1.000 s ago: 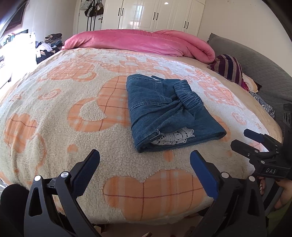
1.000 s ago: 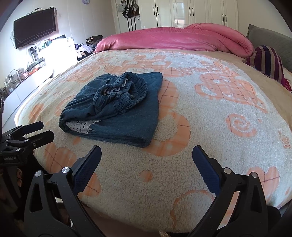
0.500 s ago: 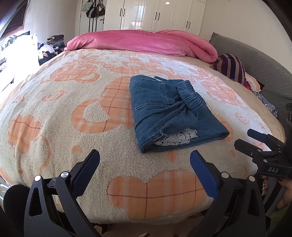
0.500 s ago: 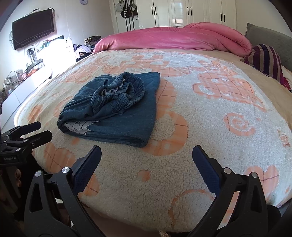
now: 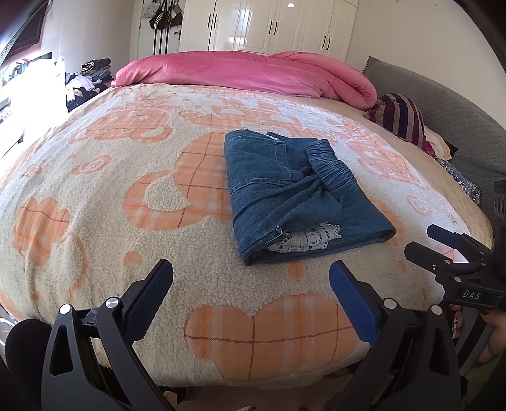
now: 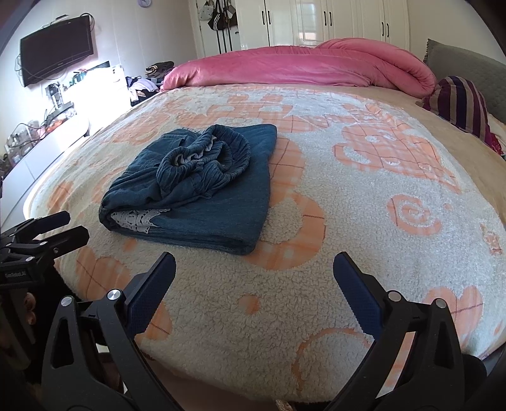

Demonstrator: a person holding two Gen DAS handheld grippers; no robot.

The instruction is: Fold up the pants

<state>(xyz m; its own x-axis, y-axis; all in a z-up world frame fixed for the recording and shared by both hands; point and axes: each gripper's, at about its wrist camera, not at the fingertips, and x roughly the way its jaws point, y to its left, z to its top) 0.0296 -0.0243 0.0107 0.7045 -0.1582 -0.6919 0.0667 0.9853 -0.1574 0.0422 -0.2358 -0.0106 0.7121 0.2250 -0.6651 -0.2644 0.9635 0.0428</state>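
Observation:
Blue denim pants (image 5: 294,193) lie folded into a compact bundle on the cream and orange blanket (image 5: 95,196), with the elastic waistband bunched on top and a bit of white lace at the near edge. In the right wrist view the same pants (image 6: 196,186) rest left of centre. My left gripper (image 5: 251,284) is open near the bed's front edge, well short of the pants and holding nothing. My right gripper (image 6: 254,275) is open too, also clear of the pants. Each gripper shows in the other's view: the right gripper (image 5: 442,243) and the left gripper (image 6: 60,227).
A rolled pink duvet (image 5: 246,74) lies across the far end of the bed. A striped pillow (image 5: 400,117) and a grey headboard cushion (image 5: 458,107) sit at the right. White wardrobes (image 5: 278,25), a clothes pile (image 5: 91,76) and a wall television (image 6: 57,49) stand beyond.
Both grippers have drawn back slightly and shifted a little, so the pants look marginally farther off. The pants have not moved and both grippers stay open.

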